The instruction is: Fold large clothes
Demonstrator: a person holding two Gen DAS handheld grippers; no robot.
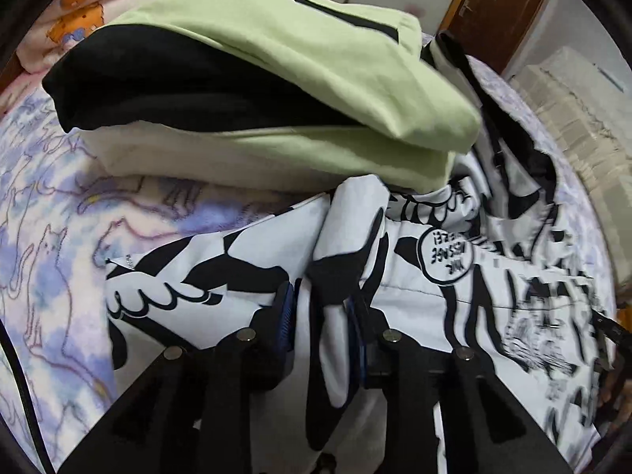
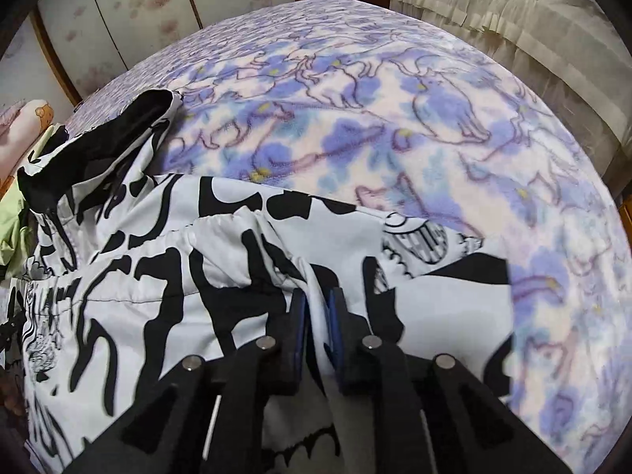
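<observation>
the black-and-white printed garment (image 1: pixel 454 276) lies spread across the lower centre and right of the left wrist view, and fills the lower left and centre of the right wrist view (image 2: pixel 166 284). it rests on a bed covered by a purple and pink cat-print blanket (image 2: pixel 375 118). its black-lined collar or hood edge (image 2: pixel 150 110) stands up at the upper left of the right wrist view.

in the left wrist view, the left gripper (image 1: pixel 322 312) sits at the bottom centre with its blue-padded fingers (image 1: pixel 285 312) a little apart, and a bunched ridge of the printed cloth runs up between them; the pads look to be against the cloth on both sides. in the right wrist view, the right gripper (image 2: pixel 318 316) sits at the bottom centre with only a narrow gap between its blue pads (image 2: pixel 301 316), and a thin fold of the same cloth is pinched in that gap.

beyond the garment, in the upper centre of the left wrist view, a folded pale green and black garment (image 1: pixel 276 91) lies on the blanket, touching the printed one at its lower right corner. a pink bear-print cloth (image 1: pixel 75 15) shows at the upper left, and a brown door (image 1: pixel 497 12) at the upper right. a beige frilled cover (image 2: pixel 513 19) fills the upper right of the right wrist view.
</observation>
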